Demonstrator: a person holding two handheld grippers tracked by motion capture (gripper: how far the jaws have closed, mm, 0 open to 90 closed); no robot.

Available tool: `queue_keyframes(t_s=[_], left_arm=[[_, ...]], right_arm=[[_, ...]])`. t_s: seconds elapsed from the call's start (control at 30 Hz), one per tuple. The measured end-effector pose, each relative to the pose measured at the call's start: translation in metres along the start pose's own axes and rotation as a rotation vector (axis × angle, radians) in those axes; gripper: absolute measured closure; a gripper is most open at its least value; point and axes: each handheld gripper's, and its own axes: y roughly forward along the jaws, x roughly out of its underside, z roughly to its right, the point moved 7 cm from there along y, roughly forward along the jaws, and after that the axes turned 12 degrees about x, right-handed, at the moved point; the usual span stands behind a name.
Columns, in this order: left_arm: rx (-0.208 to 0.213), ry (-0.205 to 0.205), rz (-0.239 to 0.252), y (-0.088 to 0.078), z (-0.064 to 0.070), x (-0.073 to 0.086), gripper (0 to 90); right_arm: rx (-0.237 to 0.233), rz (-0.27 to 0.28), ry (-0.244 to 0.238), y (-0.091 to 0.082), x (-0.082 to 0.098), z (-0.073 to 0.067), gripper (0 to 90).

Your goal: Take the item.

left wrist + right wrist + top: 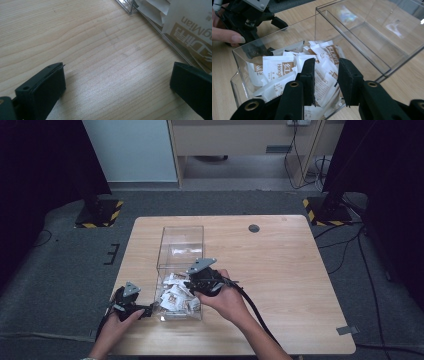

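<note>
The sachets (287, 68) are being reached for: white packets with brown print, heaped in the near compartment of the clear box (362, 37), which is standing left of centre on the counter (280, 265). The far compartment, at twelve o'clock from the heap, is holding what appears to be a single scrap. The right tongs (325, 75) are being held just above the pile, jaws partly open with a narrow gap between them; a sachet is seen through that gap, but no pad can be said to be pressing on it, so nothing is judged as gripped yet. The picking step appears to be in hand. A short descent and a squeeze on one packet's edge are called for next, with care that a second packet is not pinched along with it. The right hand (227, 300) is being angled from five o'clock over the box's near rim, wrist raised, tongs tipped downward. At nine o'clock from the box, the left tongs (117, 82) are being rested low over bare wood, jaws spread wide and empty, just beside the box wall.
</note>
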Motion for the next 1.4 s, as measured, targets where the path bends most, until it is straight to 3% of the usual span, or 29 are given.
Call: queue_keyframes(t_s=[0.47,0.8,1.13,1.17,1.4], left_arm=[[0.001,0.001,-0.002,0.000,0.000,0.000,0.0],[0.002,0.001,-0.001,0.000,0.000,0.000,0.0],[0.001,0.002,-0.002,0.000,0.000,0.000,0.0],[0.002,0.002,-0.001,0.000,0.000,0.000,0.0],[0.001,0.001,-0.001,0.000,0.000,0.000,0.0]], right_arm=[[-0.031,-0.042,-0.029,0.020,0.009,-0.020,67.3],[-0.027,-0.087,-0.054,0.030,0.016,-0.023,70.5],[-0.038,-0.108,-0.061,0.034,0.019,-0.024,84.4],[-0.033,-0.101,-0.065,0.034,0.018,-0.023,88.0],[-0.048,-0.047,-0.036,0.019,0.010,-0.020,89.0]])
